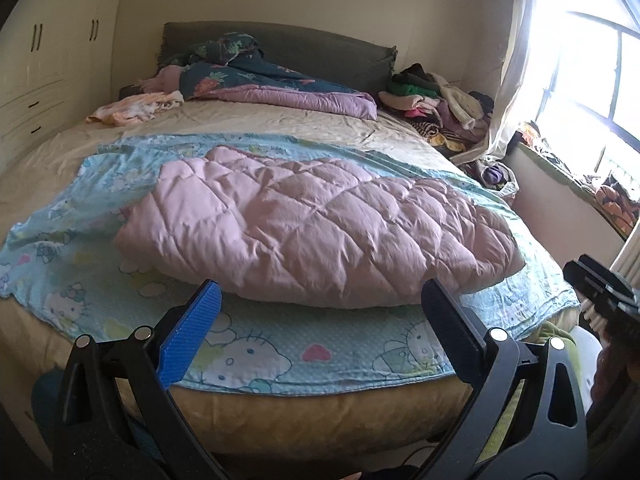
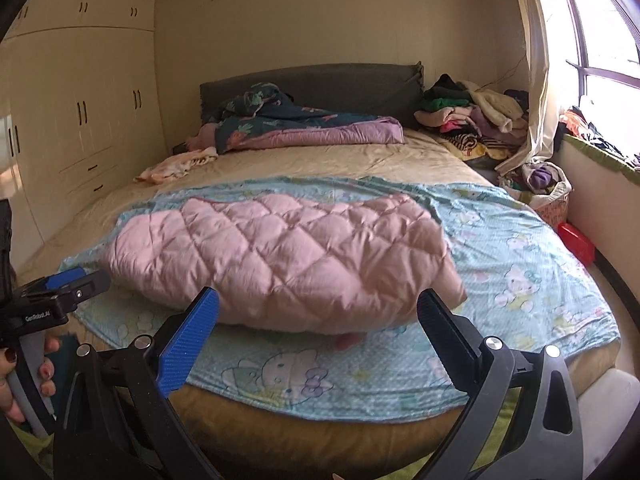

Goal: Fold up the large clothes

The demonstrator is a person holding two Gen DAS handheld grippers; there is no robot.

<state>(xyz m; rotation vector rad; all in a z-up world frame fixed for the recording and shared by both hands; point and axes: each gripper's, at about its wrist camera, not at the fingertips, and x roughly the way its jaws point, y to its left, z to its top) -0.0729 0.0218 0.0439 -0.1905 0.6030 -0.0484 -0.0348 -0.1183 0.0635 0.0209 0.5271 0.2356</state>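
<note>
A pink quilted garment (image 1: 320,228) (image 2: 280,256) lies folded into a long bundle across a light blue cartoon-print sheet (image 1: 88,264) (image 2: 520,264) on the bed. My left gripper (image 1: 320,292) hovers open just short of the bundle's near edge, holding nothing. My right gripper (image 2: 318,300) is likewise open and empty, in front of the bundle's near edge. The right gripper's tip (image 1: 596,280) shows at the right border of the left wrist view; the left gripper (image 2: 60,288), held by a hand, shows at the left of the right wrist view.
A dark floral and purple duvet (image 1: 280,80) (image 2: 304,124) lies at the headboard. A heap of clothes (image 1: 436,100) (image 2: 472,116) fills the far right corner. Wardrobes (image 2: 80,112) line the left wall. A basket of clothes (image 2: 548,184) and a red box (image 2: 576,242) sit beside the bed under the window.
</note>
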